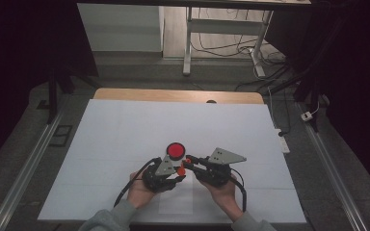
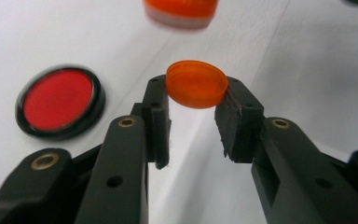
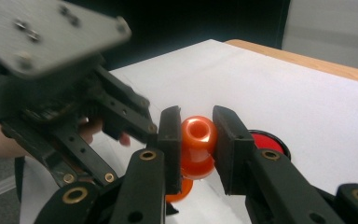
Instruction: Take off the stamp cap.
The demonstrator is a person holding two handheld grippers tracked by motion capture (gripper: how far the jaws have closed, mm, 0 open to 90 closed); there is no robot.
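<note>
Grippers meet low over the white table (image 1: 125,125): the right gripper (image 3: 196,140) is clamped on a small orange bottle (image 3: 197,145), while the left gripper (image 2: 193,114) pinches its orange cap (image 2: 196,84). Both look light, hard, slippery plastic; grip the sides squarely. Left gripper view reveals a red disc (image 2: 58,100) lying nearby.

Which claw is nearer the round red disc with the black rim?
Left. The left claw sits just below the round red disc with the black rim, holding an orange cap. The right claw is beside it, slightly farther, gripping an orange bottle.
</note>
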